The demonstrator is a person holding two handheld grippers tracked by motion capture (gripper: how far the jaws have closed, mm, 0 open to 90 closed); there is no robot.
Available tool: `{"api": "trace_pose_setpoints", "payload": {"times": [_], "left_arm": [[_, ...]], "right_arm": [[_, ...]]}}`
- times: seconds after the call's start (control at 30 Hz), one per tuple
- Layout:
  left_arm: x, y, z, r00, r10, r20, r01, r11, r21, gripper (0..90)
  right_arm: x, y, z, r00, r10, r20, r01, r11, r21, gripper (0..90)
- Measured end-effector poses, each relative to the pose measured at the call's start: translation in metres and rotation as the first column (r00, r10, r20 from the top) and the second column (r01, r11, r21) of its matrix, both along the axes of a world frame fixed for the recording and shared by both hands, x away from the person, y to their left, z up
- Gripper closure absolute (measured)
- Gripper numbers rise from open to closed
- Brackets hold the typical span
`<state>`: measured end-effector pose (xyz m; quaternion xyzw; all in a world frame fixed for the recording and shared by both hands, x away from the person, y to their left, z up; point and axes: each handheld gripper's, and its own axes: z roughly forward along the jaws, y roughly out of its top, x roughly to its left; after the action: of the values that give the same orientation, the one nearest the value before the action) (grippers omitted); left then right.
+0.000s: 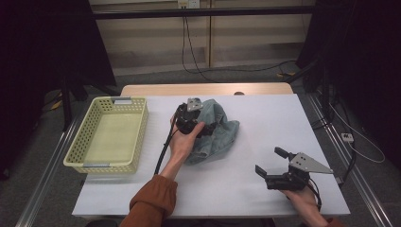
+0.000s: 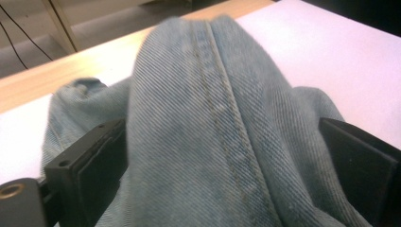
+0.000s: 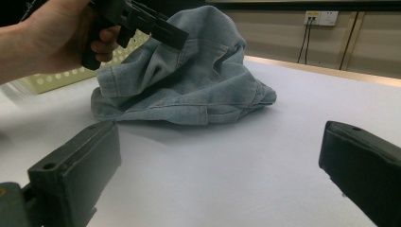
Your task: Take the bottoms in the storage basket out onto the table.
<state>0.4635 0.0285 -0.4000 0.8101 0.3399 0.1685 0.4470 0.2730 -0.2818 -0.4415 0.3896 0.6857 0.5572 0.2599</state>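
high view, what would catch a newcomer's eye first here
The crumpled denim garment at the middle of the white table, with the left hand-held gripper on its bunched fold, pulled up into a peak. Next, the pale yellow basket at the left edge, and the right hand-held gripper open over bare table.

No text, label, brand, number or sign can be read in any of the views. The faded blue denim garment (image 2: 208, 123) shows only its stitched seam, the pale yellow perforated plastic basket (image 1: 111, 135) carries no lettering, and the white wall socket (image 3: 320, 17) is too small to make out any marking.
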Motion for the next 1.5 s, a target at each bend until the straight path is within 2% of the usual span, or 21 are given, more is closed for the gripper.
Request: {"api": "trace_pose_setpoints", "payload": {"times": [0.07, 0.17, 0.23, 0.43, 0.57, 0.77, 1.0, 1.1, 1.2, 1.23, 1.5], "left_arm": [[-0.001, 0.002, 0.002, 1.0, -0.001, -0.002, 0.001, 0.9999, -0.011, 5.0], [-0.002, 0.005, 0.005, 1.0, -0.002, -0.005, 0.002, 1.0, -0.006, 5.0], [-0.003, 0.006, 0.006, 0.9998, -0.012, -0.019, 0.012, 0.9999, -0.009, 5.0], [-0.01, 0.008, 0.014, 0.9999, -0.005, 0.015, 0.005, 1.0, 0.004, 6.1], [-0.012, 0.01, 0.016, 0.9998, -0.014, 0.011, 0.014, 0.9999, -0.008, 6.0], [-0.02, 0.012, 0.02, 0.9991, -0.023, 0.037, 0.023, 0.9997, -0.002, 5.8], [-0.027, 0.019, 0.024, 0.9989, -0.015, 0.043, 0.017, 0.9992, -0.037, 5.8], [-0.029, 0.02, 0.027, 0.9989, -0.011, 0.046, 0.013, 0.9995, -0.03, 5.8], [-0.033, 0.021, 0.031, 0.9973, -0.004, 0.073, 0.003, 1.0, 0.005, 6.2], [-0.034, 0.022, 0.032, 0.9966, -0.005, 0.083, 0.005, 1.0, 0.002, 6.2], [-0.041, 0.029, 0.041, 0.997, -0.006, 0.078, 0.006, 1.0, 0.0, 5.9]], "right_arm": [[0.0, 0.0, 0.0, 1.0, 0.0, 0.001, 0.0, 1.0, 0.0, 0.0], [0.0, 0.0, 0.0, 1.0, -0.003, 0.0, 0.003, 1.0, -0.003, 0.0], [0.0, 0.001, 0.001, 1.0, -0.001, 0.001, 0.001, 1.0, -0.004, 0.0], [0.0, 0.003, 0.001, 1.0, 0.007, 0.002, -0.007, 0.9999, -0.009, 0.0], [0.0, 0.002, 0.001, 1.0, 0.003, 0.002, -0.003, 1.0, -0.009, 0.0], [-0.001, 0.003, 0.002, 1.0, 0.003, 0.004, -0.003, 0.9999, -0.013, 0.0], [-0.002, 0.003, 0.002, 1.0, 0.005, 0.004, -0.005, 0.9999, -0.011, 0.0], [-0.002, 0.002, 0.002, 1.0, 0.0, 0.004, 0.0, 1.0, -0.009, 0.0], [-0.001, 0.003, 0.002, 1.0, 0.003, 0.004, -0.003, 0.9999, -0.011, 0.0], [-0.001, 0.003, 0.002, 1.0, 0.003, 0.004, -0.003, 0.9999, -0.012, 0.0], [-0.001, 0.003, 0.002, 1.0, 0.001, 0.004, -0.001, 0.9999, -0.014, 0.0]]}}
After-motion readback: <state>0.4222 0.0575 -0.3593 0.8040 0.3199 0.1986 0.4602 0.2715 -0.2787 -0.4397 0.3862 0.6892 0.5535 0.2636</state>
